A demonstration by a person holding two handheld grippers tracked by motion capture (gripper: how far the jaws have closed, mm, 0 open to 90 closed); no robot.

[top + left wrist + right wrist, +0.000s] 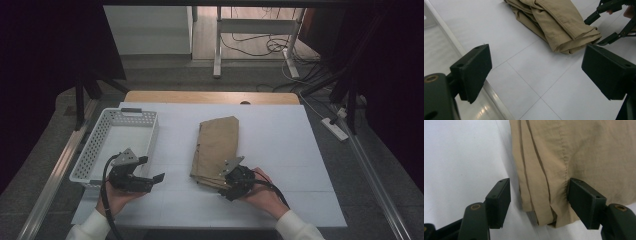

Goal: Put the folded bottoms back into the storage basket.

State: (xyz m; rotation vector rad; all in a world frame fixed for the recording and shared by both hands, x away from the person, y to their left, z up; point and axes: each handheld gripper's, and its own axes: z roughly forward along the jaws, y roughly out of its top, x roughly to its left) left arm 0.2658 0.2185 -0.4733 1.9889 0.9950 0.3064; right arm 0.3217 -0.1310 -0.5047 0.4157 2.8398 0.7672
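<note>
A folded tan garment (217,150) lies lengthwise in the middle of the white table. My right gripper (225,186) is at its near corner, held by a hand from the right. In the right gripper view the jaws (539,200) straddle the garment's layered corner (574,152). The right pad (584,200) rests against the cloth, the left pad (499,200) stands apart over bare table. My left gripper (154,180) sits to the left near the basket, open and empty (536,70), looking toward the garment (556,22) and the other gripper (607,23).
A white perforated basket (95,150) stands at the table's left side, its rim (449,37) beside my left gripper. The white mat (280,130) stretches to the right of the garment. Stand legs and cables lie on the floor beyond the far edge.
</note>
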